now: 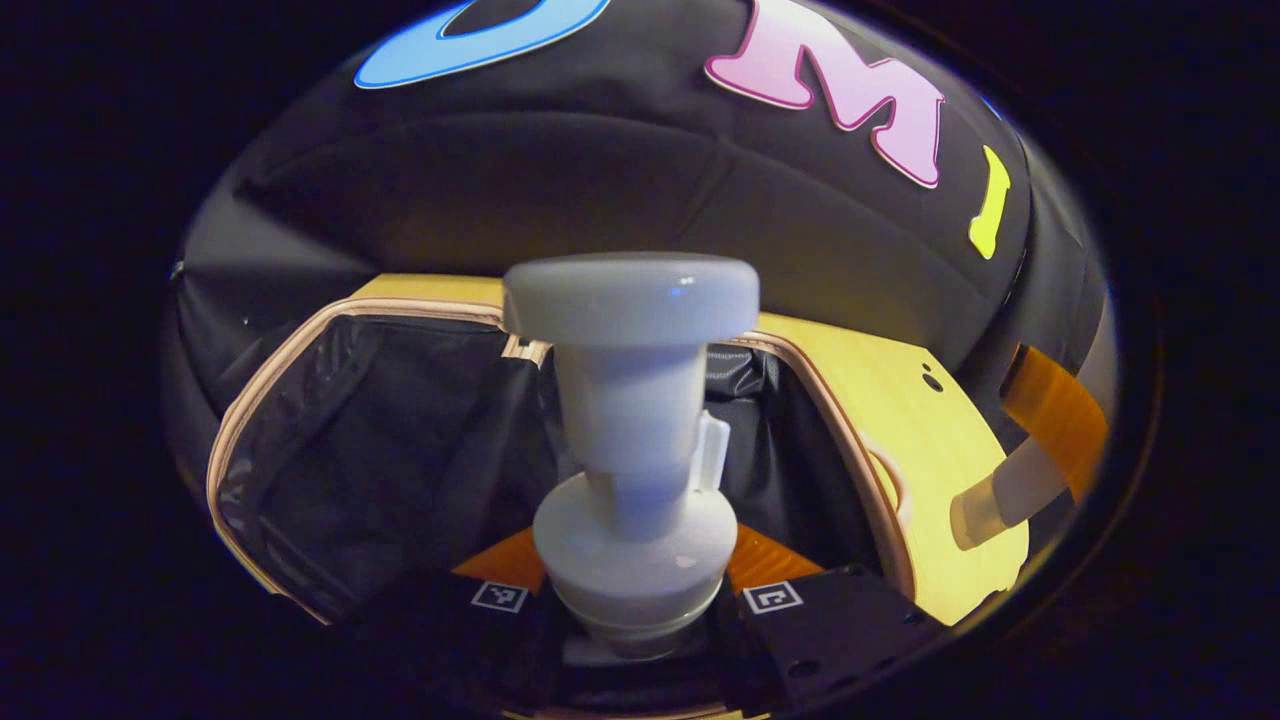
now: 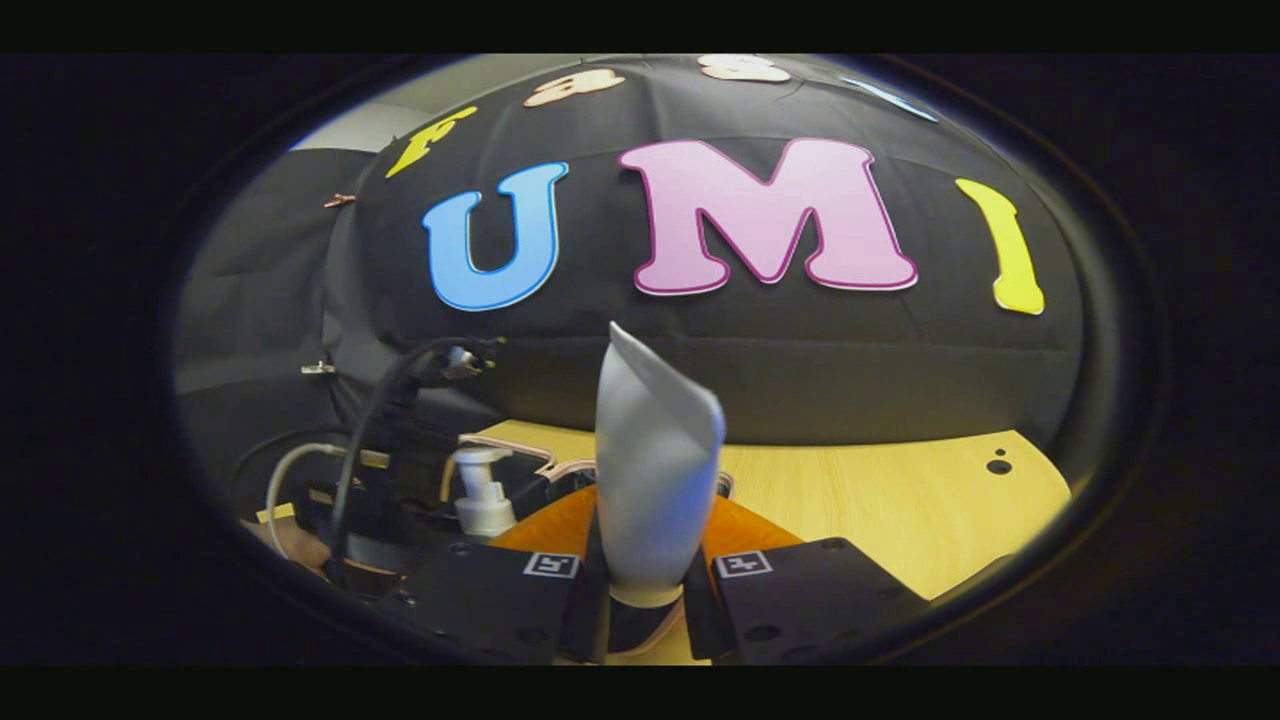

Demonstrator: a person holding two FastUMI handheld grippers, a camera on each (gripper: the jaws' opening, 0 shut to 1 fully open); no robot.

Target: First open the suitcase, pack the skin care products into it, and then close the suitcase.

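Suitcase lies open under my left gripper, clamped on the pump bottle. My right gripper squeezes the tube upright.

Tube clamped in right tool

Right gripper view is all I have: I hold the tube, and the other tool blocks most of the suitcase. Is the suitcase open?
Observer: Yes. In the left gripper view the suitcase lies open and its black lining shows.
Operator: Good, my tube goes in next. Is the left tool shut on the pump bottle?
Observer: Yes, both its fingers press on the bottle just below the collar.
Operator: How does the bottle sit?
Observer: Upright in the tool, pump head on top, with the open compartment right behind it.
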